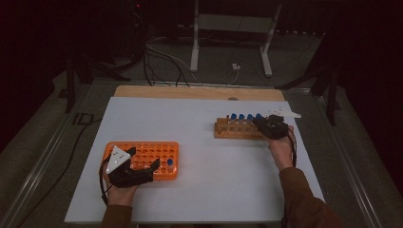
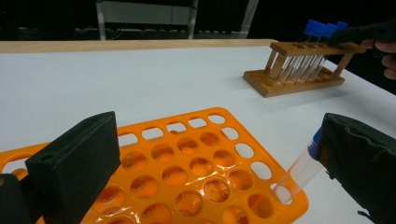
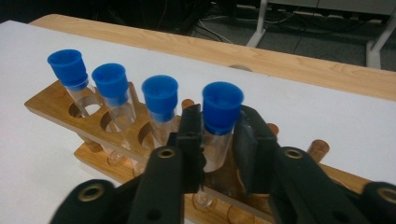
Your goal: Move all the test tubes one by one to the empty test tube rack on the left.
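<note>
White tabletop [image 1: 199, 156]. Right gripper [image 3: 219, 140] clamped on blue-capped tube [image 3: 220, 119] in wooden rack [image 3: 56, 109]; lift straight up. Left gripper [image 2: 210, 158] open.

High overhead, two close claw-cams — shared rack [image 3: 140, 135]

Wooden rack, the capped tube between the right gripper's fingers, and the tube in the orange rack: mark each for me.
wooden rack [image 3: 51, 108], right gripper view, top rail at its left end
blue-capped tube [image 3: 221, 108], right gripper view, on its cap
tube in the orange rack [image 2: 299, 170], left gripper view, clear body
</note>
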The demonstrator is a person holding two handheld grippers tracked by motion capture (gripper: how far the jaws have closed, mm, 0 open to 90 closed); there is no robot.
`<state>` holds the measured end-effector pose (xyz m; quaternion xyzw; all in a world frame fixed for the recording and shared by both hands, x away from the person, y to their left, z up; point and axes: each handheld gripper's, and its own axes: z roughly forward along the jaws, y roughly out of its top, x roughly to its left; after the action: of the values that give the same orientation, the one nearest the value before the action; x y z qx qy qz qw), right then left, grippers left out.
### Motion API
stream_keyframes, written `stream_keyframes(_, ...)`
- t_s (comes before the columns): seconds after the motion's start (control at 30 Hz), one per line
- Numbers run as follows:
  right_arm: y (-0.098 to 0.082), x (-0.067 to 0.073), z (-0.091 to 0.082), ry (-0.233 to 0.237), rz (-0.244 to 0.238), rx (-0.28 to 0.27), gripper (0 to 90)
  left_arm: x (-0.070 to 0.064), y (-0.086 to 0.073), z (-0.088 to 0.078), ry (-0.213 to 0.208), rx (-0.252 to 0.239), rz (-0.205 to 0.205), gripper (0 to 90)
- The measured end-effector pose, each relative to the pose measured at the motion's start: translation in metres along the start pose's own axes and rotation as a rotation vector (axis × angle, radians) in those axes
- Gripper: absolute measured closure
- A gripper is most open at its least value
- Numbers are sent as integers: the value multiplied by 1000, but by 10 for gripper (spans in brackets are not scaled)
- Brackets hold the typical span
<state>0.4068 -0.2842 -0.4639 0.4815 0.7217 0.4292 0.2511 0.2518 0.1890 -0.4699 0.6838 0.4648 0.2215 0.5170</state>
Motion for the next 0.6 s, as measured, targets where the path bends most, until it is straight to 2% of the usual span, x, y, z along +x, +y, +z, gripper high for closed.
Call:
stream_keyframes(0.4, 0, 4, -1, 2, 7, -3, 772, -3, -1, 2, -9, 12, 15, 6)
stream_keyframes(0.6, 4, 3, -8, -2, 13, -28, 773, -4, -1, 2, -11, 17, 24, 6)
